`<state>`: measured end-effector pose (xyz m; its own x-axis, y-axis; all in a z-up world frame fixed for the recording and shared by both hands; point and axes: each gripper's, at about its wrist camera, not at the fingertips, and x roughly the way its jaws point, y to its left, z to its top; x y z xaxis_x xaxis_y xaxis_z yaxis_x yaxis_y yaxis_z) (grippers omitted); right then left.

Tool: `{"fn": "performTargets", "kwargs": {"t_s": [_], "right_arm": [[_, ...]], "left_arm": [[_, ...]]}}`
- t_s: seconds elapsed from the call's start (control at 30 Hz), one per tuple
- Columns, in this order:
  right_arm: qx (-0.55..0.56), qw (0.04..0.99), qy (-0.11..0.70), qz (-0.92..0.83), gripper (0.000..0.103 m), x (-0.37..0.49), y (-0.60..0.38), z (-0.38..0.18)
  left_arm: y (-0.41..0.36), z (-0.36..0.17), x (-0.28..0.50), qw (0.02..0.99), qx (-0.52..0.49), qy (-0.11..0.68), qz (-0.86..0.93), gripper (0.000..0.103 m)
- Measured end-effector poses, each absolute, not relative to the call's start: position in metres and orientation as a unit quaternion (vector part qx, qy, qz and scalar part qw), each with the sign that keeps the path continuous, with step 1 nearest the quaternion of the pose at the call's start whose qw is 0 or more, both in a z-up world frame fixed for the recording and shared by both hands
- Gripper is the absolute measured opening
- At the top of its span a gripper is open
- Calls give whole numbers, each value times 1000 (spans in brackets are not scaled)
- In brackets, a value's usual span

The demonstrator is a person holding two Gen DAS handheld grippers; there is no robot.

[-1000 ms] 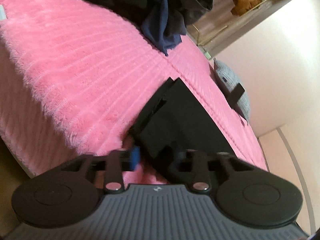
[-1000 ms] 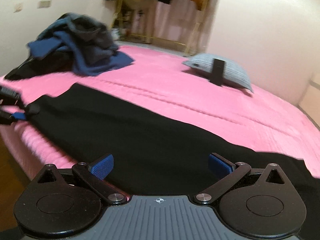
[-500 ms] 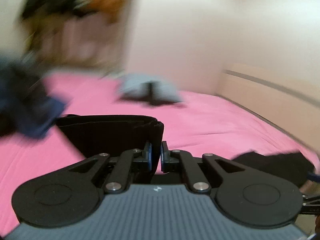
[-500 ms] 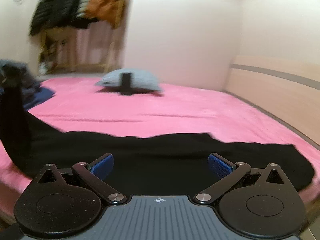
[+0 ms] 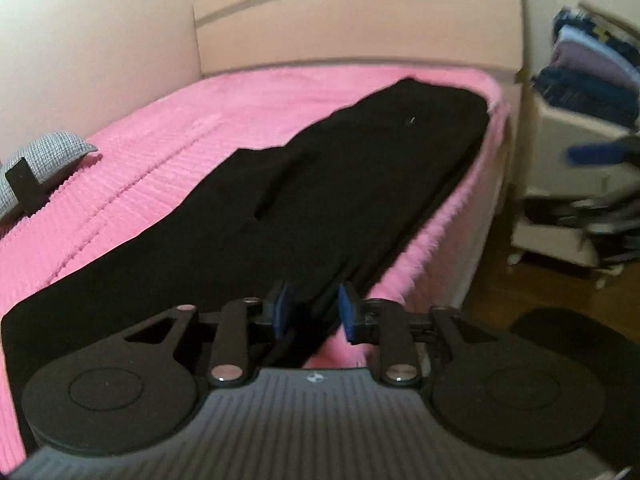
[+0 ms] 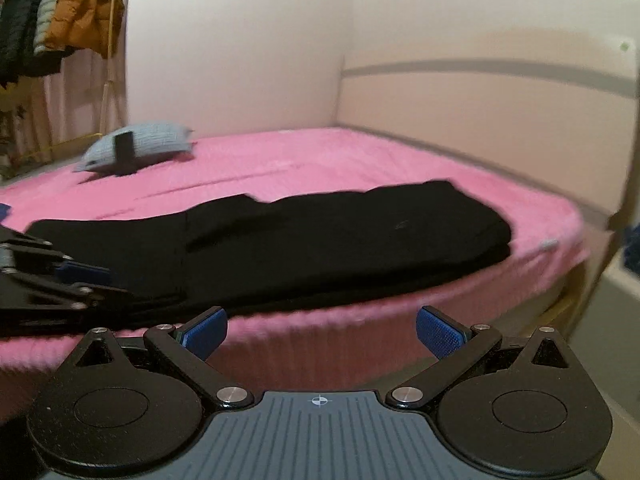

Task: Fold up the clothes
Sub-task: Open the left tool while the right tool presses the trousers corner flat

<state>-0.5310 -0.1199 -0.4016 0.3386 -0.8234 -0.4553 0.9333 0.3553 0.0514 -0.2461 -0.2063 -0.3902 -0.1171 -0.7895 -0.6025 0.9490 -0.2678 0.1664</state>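
At six o'clock in the left wrist view, the left gripper (image 5: 312,312) tilts down over the near edge of the bed (image 5: 168,128), its blue pads a little apart and opening; a fold of the black garment (image 5: 328,184) lies between them, and the pads do not look pressed on it. From there the black garment stretches toward one o'clock, doubled over along the edge of the pink blanket (image 5: 132,168), its far end near the headboard (image 5: 360,20).

At six o'clock in the right wrist view, the right gripper (image 6: 320,332) is held just off the bed's side with its pads spread wide and nothing between them. The same black garment (image 6: 340,236) crosses this view from nine to three o'clock, and the left gripper (image 6: 80,276) enters at nine o'clock, resting at the garment's near end.

A grey cushion (image 6: 140,146) lies at ten o'clock on the blanket, well apart from the garment. Jackets (image 6: 60,20) hang at eleven o'clock. In the left view, a stack of folded clothes (image 5: 592,72) sits on a white cart (image 5: 560,184) at two o'clock, beside the bed; a blurred blue shape at three o'clock is too smeared to name. The garment's lower layers are hidden under its top fold.
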Motion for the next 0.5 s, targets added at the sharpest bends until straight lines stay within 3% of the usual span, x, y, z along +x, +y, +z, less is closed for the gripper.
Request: {"fn": "performTargets", "kwargs": {"t_s": [0.17, 0.3, 0.4, 0.5], "right_arm": [[242, 860, 123, -432, 103, -498, -135, -392], [372, 857, 52, -352, 103, -476, -170, -399], [360, 851, 68, -377, 103, -455, -191, -403], [443, 796, 100, -399, 103, -456, -212, -424]], "left_arm": [[-184, -374, -202, 621, 300, 98, -718, 33], [-183, -372, -169, 648, 320, 85, -686, 34], [-184, -379, -146, 657, 319, 122, -672, 34], [-179, -389, -132, 658, 326, 148, -663, 34]]}}
